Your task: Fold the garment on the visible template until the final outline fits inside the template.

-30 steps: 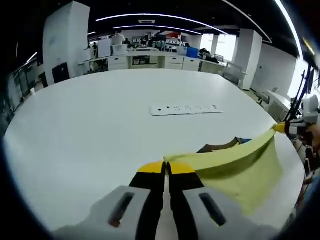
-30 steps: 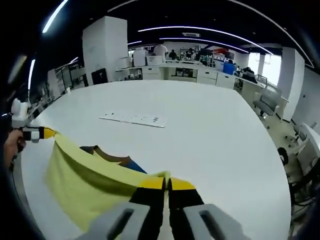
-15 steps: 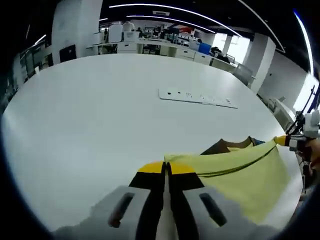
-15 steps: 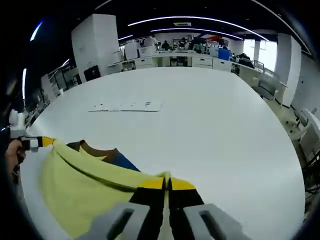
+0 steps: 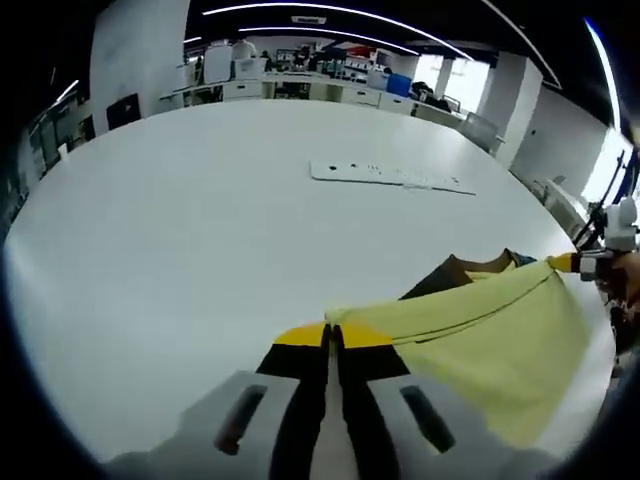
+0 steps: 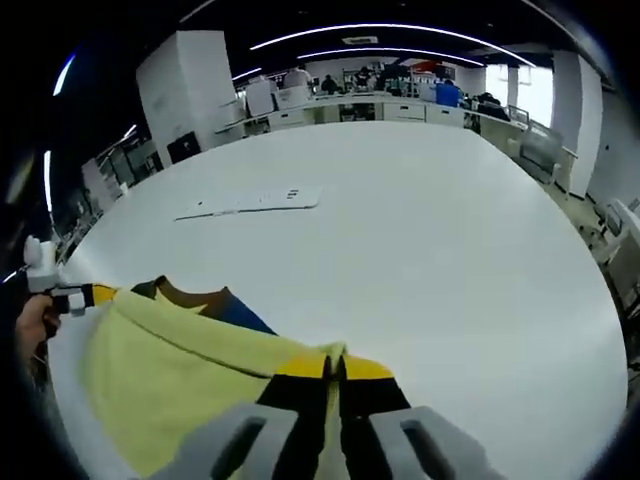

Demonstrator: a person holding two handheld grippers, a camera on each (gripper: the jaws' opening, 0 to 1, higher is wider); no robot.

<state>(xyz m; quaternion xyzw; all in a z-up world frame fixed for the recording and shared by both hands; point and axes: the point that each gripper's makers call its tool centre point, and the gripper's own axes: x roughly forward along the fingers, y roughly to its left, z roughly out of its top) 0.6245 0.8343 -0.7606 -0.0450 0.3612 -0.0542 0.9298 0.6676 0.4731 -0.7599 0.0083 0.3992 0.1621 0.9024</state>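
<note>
Left hand-held gripper [image 5: 333, 338] pinches one corner of the yellow garment [image 5: 480, 335], right hand-held gripper [image 6: 335, 365] pinches the other, stretching the edge taut over the white bench [image 5: 200, 220], likely so the fold lands flat and square.

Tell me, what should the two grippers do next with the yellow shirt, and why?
Probably lower the held edge forward onto the white table to finish this fold. The left gripper and right gripper are each shut on a corner of the yellow garment, holding its edge stretched between them, with brown and blue parts showing beyond it.
</note>
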